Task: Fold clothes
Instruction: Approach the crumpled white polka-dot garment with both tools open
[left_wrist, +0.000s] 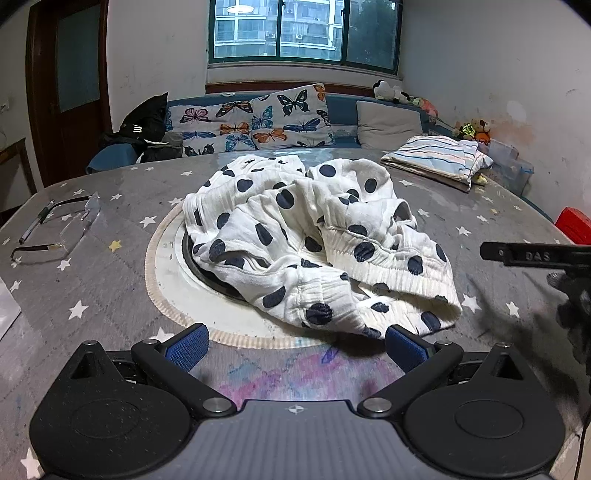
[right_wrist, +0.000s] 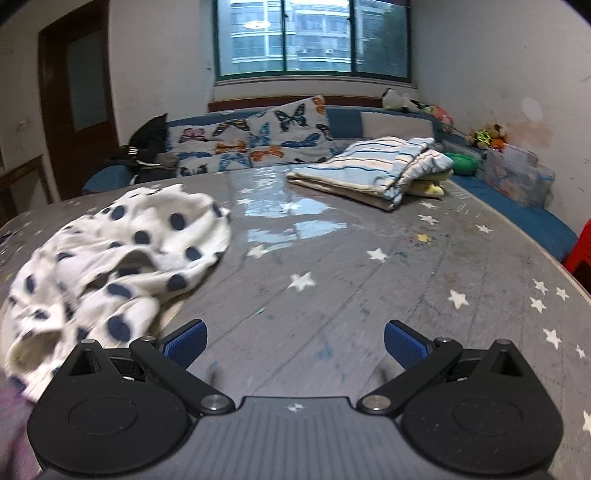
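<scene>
Left gripper (left_wrist: 295, 345): fingers spread wide, nothing between the blue pads (left_wrist: 187, 345). It sits low over the worktop (left_wrist: 110, 295), just short of the near hem of the polka-dot garment (left_wrist: 314, 236). Its right-hand pad lies right at the garment's near edge; whether it touches the cloth cannot be told.

Right gripper (right_wrist: 295, 341): also released, pads wide apart with bare worktop (right_wrist: 369, 295) between them. The polka-dot garment (right_wrist: 122, 258) lies to its left, near the left finger, blurred in this view. In the left wrist view, part of the right gripper (left_wrist: 535, 254) shows at the right edge as a black bar marked "DAS".

Polka-dot garment: white with dark blue dots, crumpled in a heap at the middle of the worktop, unfolded. A ribbed elastic band runs along its near right side. It partly covers a round pale disc (left_wrist: 173, 280) set into the worktop surface.

Worktop cover: grey with white stars, with a purple and pink stain at the near edge by the left gripper.

Folded striped garment (right_wrist: 373, 170): a flat stack at the far right of the worktop, well apart from the dotted one.

Glasses (left_wrist: 59, 229) lie on the worktop at far left, beside a pen (left_wrist: 35, 221).

Behind the worktop: a blue sofa (left_wrist: 343, 110) with butterfly cushions (left_wrist: 258, 122), soft toys on the right, a window (left_wrist: 303, 33) above.
</scene>
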